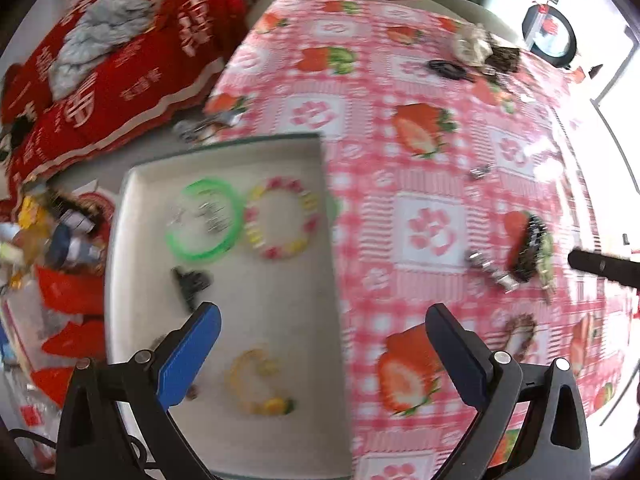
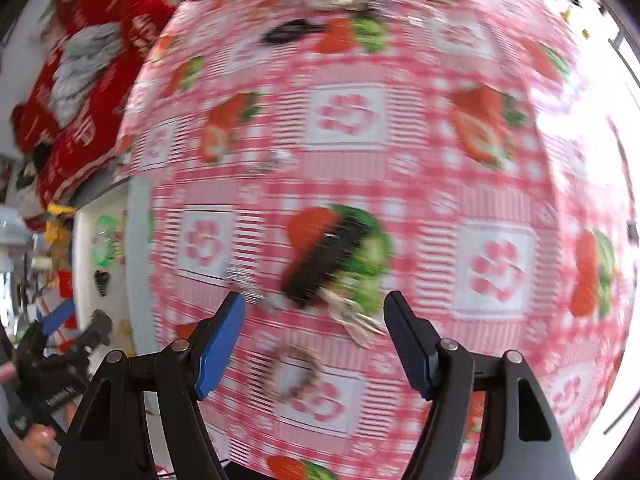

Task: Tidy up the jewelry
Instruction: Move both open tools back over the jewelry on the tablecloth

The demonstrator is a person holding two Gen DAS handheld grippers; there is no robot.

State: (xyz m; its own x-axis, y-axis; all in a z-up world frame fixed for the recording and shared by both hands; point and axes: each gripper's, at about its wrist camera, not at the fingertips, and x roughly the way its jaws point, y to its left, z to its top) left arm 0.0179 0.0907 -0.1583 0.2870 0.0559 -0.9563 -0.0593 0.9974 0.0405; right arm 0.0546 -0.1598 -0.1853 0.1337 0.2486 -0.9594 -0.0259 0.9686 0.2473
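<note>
Both claws are released: the left claw (image 1: 324, 330) hangs over the white tray's (image 1: 280, 452) right edge, the right claw (image 2: 314, 318) over bare tablecloth (image 2: 440, 184) at centre.

I'm seeing a glossy plastic-looking tablecloth (image 1: 420, 80), a matt white tray (image 1: 280, 280), a translucent green plastic bangle (image 1: 204, 220) and shiny metal clips (image 1: 490, 270).

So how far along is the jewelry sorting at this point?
Partly done. The white tray already holds a green bangle, a pink-yellow bracelet and a black clip. Both grippers are open and empty. A dark hair clip and brown bracelet remain on the tablecloth.
</note>
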